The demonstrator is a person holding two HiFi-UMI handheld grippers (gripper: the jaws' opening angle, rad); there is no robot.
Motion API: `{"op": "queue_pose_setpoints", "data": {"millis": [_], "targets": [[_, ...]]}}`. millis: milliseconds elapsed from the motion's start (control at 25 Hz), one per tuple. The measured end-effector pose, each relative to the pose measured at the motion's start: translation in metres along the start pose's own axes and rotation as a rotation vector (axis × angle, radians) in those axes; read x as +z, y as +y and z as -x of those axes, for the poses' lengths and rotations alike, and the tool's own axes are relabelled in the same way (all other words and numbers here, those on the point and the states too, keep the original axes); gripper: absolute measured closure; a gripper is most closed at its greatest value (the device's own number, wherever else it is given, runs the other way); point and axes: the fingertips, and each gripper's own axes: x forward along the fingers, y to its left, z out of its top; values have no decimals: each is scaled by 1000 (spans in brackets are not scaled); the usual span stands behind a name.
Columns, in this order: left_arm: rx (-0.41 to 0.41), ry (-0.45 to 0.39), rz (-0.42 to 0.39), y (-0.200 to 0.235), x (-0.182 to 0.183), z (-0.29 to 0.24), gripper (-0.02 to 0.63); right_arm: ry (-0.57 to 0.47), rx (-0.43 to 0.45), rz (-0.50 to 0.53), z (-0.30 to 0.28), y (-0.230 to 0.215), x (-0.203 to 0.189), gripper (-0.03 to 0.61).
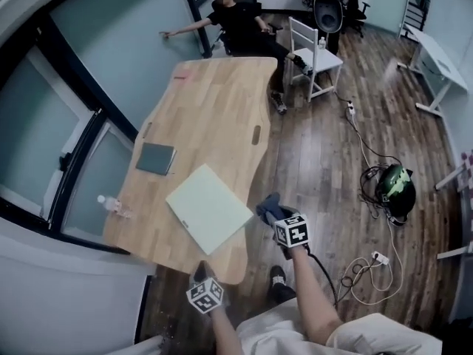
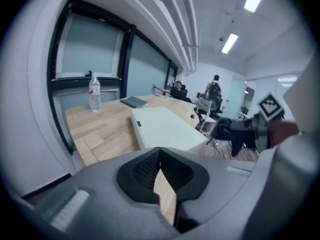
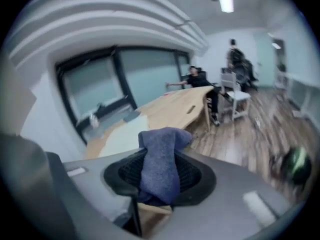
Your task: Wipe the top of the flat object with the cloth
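Note:
A pale flat board (image 1: 209, 208) lies on the near end of the wooden table (image 1: 222, 102). It also shows in the left gripper view as the board (image 2: 167, 126) and in the right gripper view as the board (image 3: 122, 134). My right gripper (image 1: 273, 214) hovers just off the table's right edge beside the board. It is shut on a blue cloth (image 1: 267, 204), and the cloth (image 3: 161, 164) drapes over its jaws. My left gripper (image 1: 201, 272) sits at the table's front edge, below the board. The left gripper (image 2: 160, 156) is shut with nothing in it.
A dark notebook (image 1: 156, 158) and a water bottle (image 1: 114, 205) are on the table's left side. A person (image 1: 240, 21) sits at the far end beside a white chair (image 1: 314, 54). Cables and a green-black device (image 1: 394, 187) lie on the floor at right.

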Motion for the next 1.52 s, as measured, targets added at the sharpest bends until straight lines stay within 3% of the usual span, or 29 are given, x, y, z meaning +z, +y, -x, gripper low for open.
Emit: {"op": "queue_pose_setpoints", "data": {"millis": [40, 80, 120, 240, 320, 600, 840, 960, 1200, 1360, 1520], "targets": [[5, -32, 45, 3, 16, -2, 606, -58, 6, -153, 8, 8, 4, 434], [-9, -68, 74, -1, 29, 0, 606, -96, 23, -244, 16, 20, 4, 434], [-41, -102, 83, -11, 39, 5, 606, -103, 50, -257, 24, 36, -1, 434], [-169, -136, -5, -41, 38, 36, 606, -34, 92, -103, 51, 80, -37, 434], [-227, -123, -78, -47, 27, 56, 606, -56, 61, -77, 74, 89, -52, 434], [-271, -183, -129, -36, 17, 125, 606, -93, 38, -4, 150, 122, -88, 434], [-293, -203, -84, -25, 11, 165, 606, -159, 21, -122, 197, 135, -100, 434], [-325, -213, -111, -27, 7, 189, 606, -177, 11, -91, 218, 148, -108, 434], [-348, -228, -149, -27, -8, 225, 606, -225, -21, -158, 248, 141, -124, 434], [-368, -260, -148, -33, -3, 244, 606, -214, 47, -123, 257, 164, -128, 434], [-401, -270, -184, -41, -5, 253, 606, -218, 167, -195, 260, 186, -130, 434]]}}
